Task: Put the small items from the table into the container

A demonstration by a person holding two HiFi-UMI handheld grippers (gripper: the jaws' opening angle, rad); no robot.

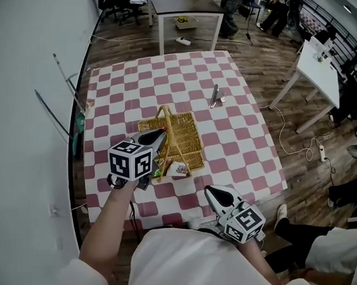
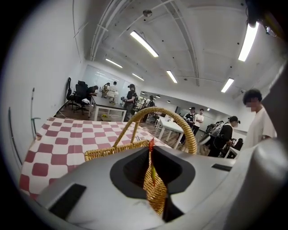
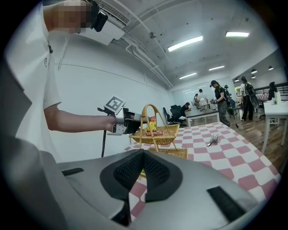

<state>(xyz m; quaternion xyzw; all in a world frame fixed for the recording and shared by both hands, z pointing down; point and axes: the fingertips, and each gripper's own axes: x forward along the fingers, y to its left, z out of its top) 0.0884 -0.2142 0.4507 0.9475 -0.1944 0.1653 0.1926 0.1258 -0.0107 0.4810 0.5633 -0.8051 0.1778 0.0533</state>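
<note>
A wicker basket (image 1: 181, 135) with a tall hoop handle (image 1: 165, 118) sits mid-table on the red-and-white checked cloth (image 1: 180, 78). My left gripper (image 1: 159, 137) is at its left side, shut on the woven rim (image 2: 155, 188); a thin red and yellow edge (image 2: 151, 146) shows beside the weave. In the right gripper view the basket (image 3: 157, 132) holds a red and yellow packet (image 3: 152, 123) and looks raised above a second wicker piece (image 3: 173, 153). A small silver item (image 1: 215, 95) lies further back on the cloth. My right gripper (image 1: 215, 194) hovers at the near table edge, shut and empty.
A white wall runs close along the left side, with thin rods (image 1: 61, 92) leaning there. White tables (image 1: 319, 70) stand to the right and behind. Several people stand at the back (image 3: 220, 101). A power strip and cable (image 1: 321, 151) lie on the wooden floor.
</note>
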